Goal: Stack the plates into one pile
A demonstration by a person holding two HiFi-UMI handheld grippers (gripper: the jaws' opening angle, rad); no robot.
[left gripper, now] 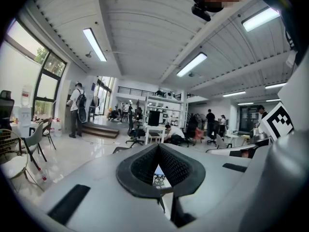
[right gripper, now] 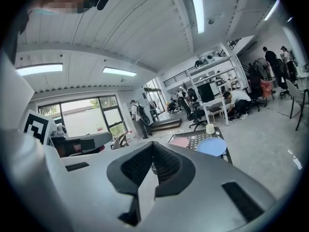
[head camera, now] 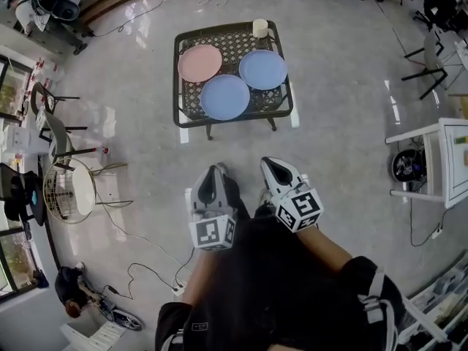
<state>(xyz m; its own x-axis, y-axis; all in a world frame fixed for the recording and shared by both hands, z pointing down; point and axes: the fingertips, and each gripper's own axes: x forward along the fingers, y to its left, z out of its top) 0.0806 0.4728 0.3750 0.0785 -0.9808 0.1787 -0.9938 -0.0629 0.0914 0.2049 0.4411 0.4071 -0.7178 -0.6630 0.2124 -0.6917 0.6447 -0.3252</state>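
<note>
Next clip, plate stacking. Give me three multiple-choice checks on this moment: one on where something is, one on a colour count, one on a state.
1. Where does the cream cup stand?
A. at the far edge of the black lattice table
B. on a plate
C. on the floor

2. How many plates are blue?
A. one
B. two
C. three

3. How do the plates lie?
A. in one pile
B. side by side over the table
C. one lifted in a gripper

Key:
1 A, the cup sits on the lattice beyond the plates.
2 B, the front blue plate and the right blue plate lie beside one pink plate.
3 B, all three lie flat on the table, with no pile yet.
</note>
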